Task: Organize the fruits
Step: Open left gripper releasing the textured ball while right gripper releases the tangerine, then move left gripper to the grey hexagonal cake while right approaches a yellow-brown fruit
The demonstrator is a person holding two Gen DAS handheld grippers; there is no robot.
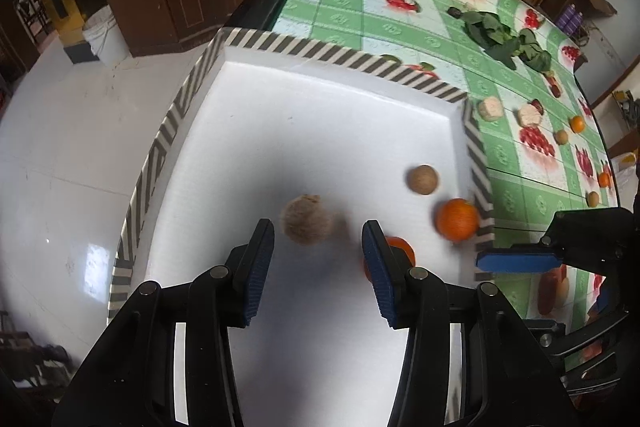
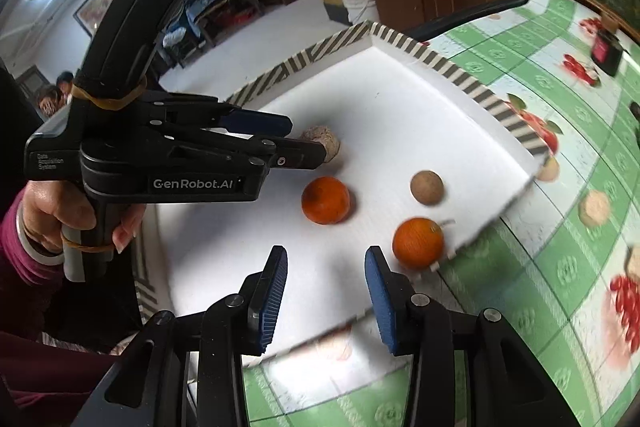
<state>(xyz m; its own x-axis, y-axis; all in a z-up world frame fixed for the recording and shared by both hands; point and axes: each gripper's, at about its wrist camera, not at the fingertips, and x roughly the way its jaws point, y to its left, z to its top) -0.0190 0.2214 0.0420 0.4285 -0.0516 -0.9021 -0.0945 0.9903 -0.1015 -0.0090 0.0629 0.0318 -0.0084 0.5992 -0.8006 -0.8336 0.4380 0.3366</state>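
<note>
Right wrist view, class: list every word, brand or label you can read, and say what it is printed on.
"GenRobot.AI": white print on the side of the left gripper body.
"Data Acquisition System": small grey print on the rear of that body, blurred, so the reading is only probable.
The dark red container on the tablecloth has a label too blurred to read.

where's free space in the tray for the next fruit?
Free: the tray's far half, from the striped far rim down to the rough brown fruit. Crowded: the near right corner, with the smooth brown fruit and two oranges.
</note>
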